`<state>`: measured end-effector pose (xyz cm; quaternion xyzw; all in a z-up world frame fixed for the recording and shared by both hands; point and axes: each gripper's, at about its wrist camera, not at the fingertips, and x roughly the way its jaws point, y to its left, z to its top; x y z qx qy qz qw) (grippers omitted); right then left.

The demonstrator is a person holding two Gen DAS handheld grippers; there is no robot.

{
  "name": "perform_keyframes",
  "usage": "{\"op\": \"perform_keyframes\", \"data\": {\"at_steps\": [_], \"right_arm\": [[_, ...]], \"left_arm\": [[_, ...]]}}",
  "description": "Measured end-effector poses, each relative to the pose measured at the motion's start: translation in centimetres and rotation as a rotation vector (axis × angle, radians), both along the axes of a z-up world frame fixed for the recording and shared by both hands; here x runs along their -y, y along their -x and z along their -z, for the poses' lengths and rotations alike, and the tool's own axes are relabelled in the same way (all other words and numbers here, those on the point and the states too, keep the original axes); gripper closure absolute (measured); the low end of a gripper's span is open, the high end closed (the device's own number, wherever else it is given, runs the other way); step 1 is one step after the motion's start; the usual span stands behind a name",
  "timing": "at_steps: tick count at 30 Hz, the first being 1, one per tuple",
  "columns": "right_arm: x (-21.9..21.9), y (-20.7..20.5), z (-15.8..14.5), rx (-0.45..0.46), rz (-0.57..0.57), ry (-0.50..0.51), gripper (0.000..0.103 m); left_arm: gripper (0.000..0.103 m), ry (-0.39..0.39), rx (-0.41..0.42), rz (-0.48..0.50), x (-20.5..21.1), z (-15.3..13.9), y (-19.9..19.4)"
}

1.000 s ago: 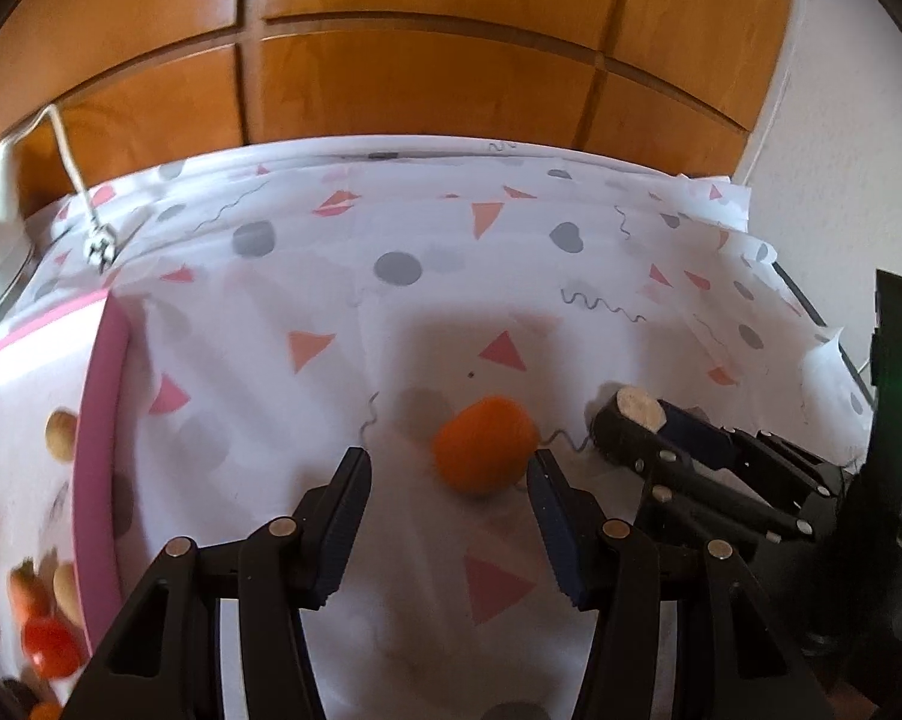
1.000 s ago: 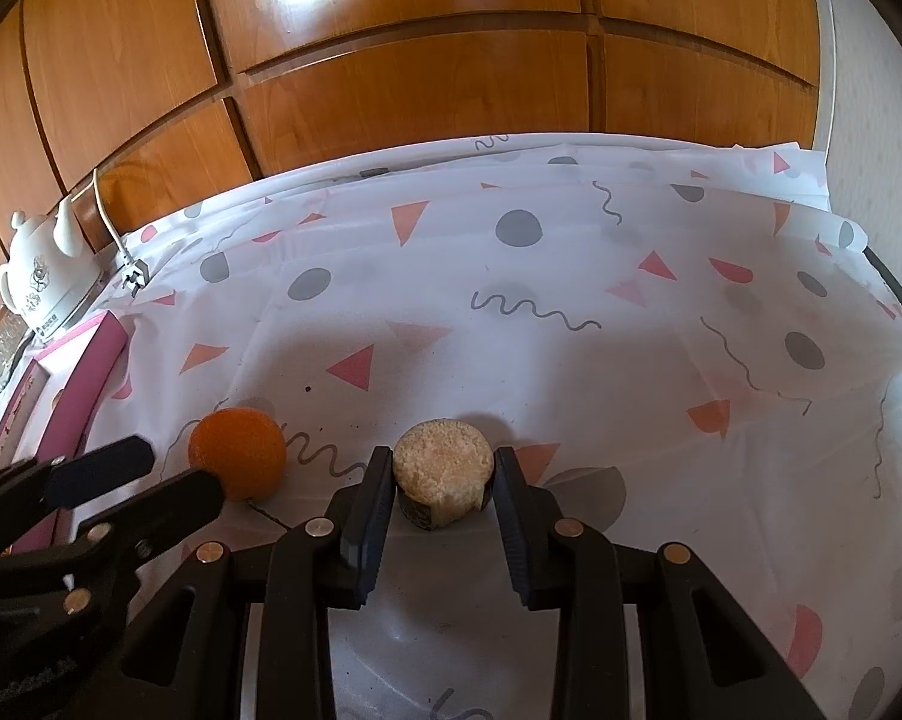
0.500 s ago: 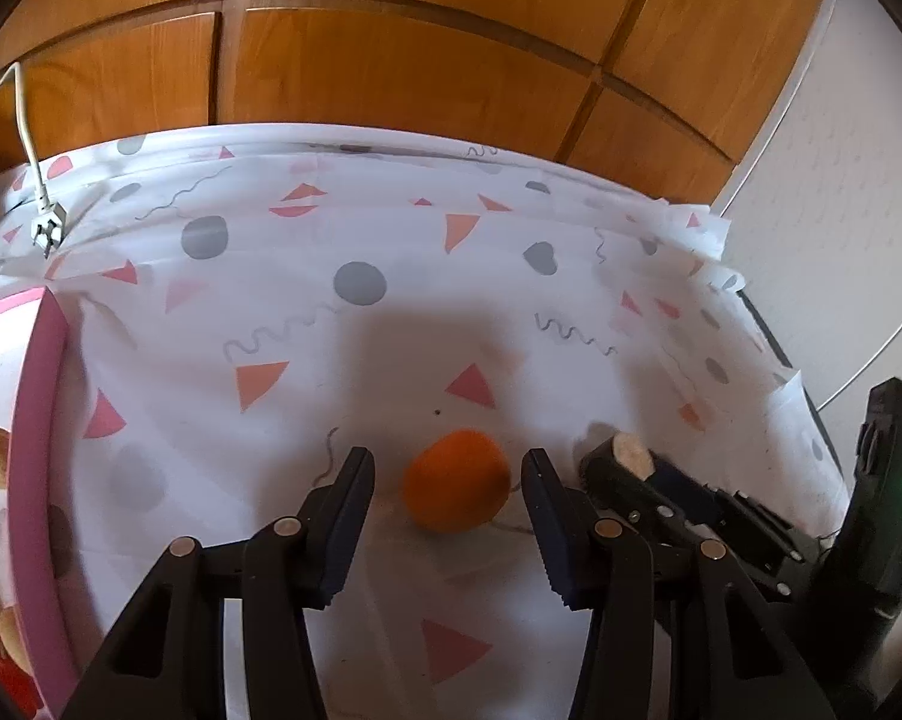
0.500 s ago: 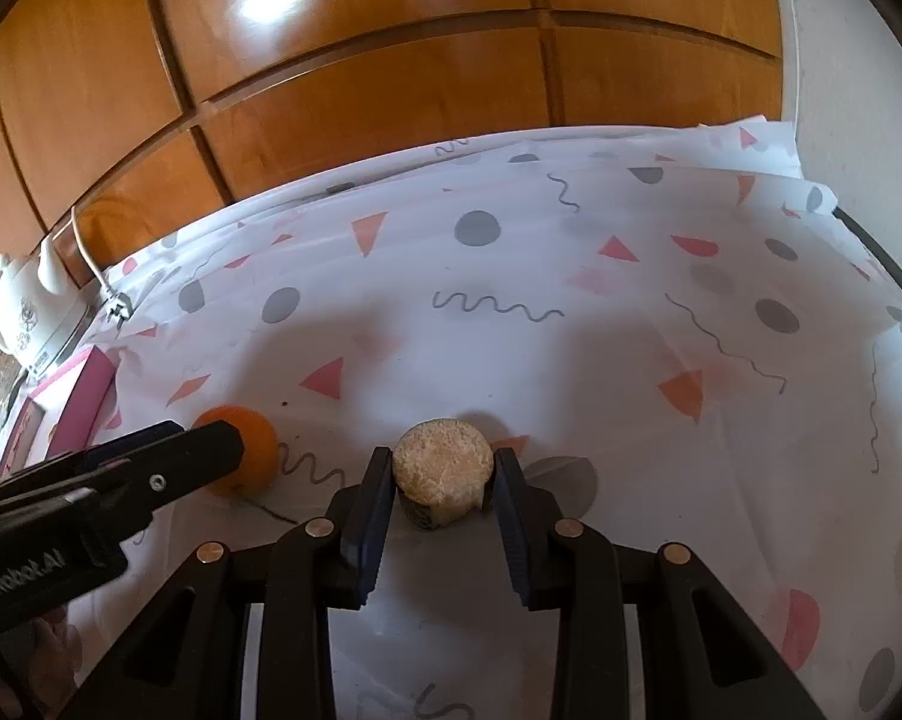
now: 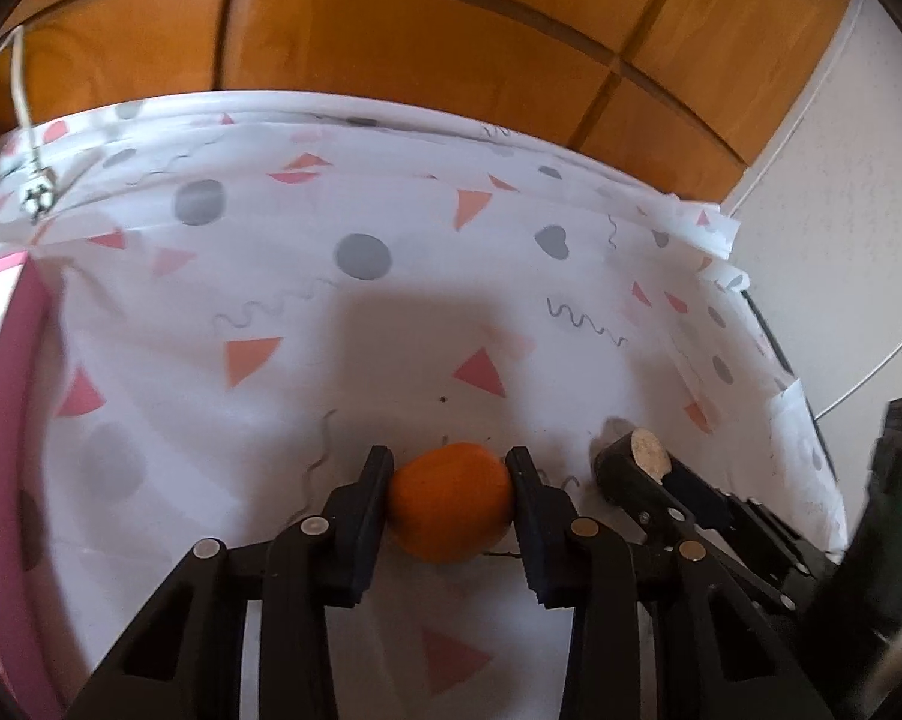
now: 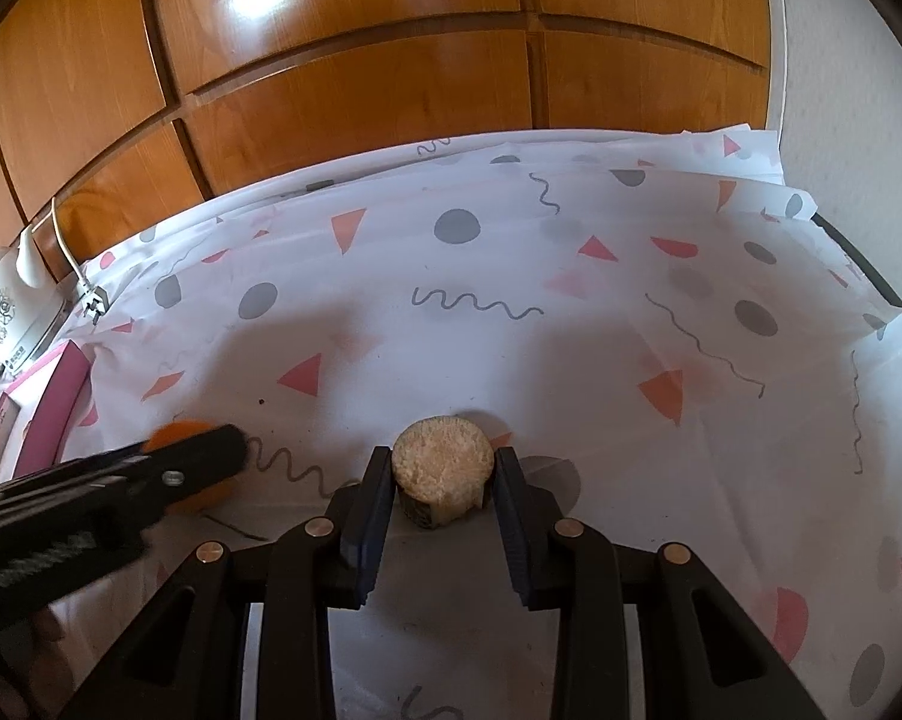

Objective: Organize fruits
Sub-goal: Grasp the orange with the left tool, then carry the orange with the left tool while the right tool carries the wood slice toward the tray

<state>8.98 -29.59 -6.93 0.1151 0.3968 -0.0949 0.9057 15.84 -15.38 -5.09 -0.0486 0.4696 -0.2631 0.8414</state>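
1. Tablecloth of thin white plastic with grey dots and pink triangles covers the whole work surface; it looks slick and loosely laid, so fruit dragged across it would probably pull it into wrinkles. Lifting clear seems the better course.
2. Pink-rimmed tray sits at the far left edge, well apart from both fruits, and is the likely place for them to go.
3. Left gripper has just been closing its jaws, and the orange is between them, both pads now pressed on its sides at about its widest girth. The orange rests on the cloth. It looks round, firm and fairly light, with a peel that gives a little; a hold across the middle suits it, while one higher up could let it squirt out.
4. Right gripper stands clamped on the cut fruit piece, a short stub with a pale, fibrous flat face on top and darker skin below; what fruit it is I cannot tell. The pads bear on its skinned sides. It seems light and stiff, the cut face possibly moist, so the skin is the safer place to grip.
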Motion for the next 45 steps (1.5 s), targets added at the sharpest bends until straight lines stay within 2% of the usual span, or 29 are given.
{"op": "perform_keyframes", "data": {"at_steps": [6, 9, 14, 18, 45], "right_arm": [[0.0, 0.1, 0.0, 0.002, 0.000, -0.002, 0.070], [0.0, 0.0, 0.0, 0.002, 0.000, -0.004, 0.070], [0.1, 0.1, -0.1, 0.006, 0.000, -0.015, 0.070], [0.0, 0.0, -0.1, 0.002, 0.000, -0.002, 0.070], [-0.5, -0.5, -0.2, -0.033, -0.020, 0.044, 0.070]], "left_arm": [[0.064, -0.089, 0.104, -0.074, -2.5, -1.4, 3.4], [0.064, -0.139, 0.147, -0.120, -3.5, -0.7, 5.1], [0.064, -0.151, 0.185, -0.145, -3.8, 0.7, 5.9], [0.063, -0.133, 0.149, -0.151, -4.0, 1.3, 5.3], [0.064, -0.120, 0.154, -0.157, -4.1, 1.0, 5.6]]}}
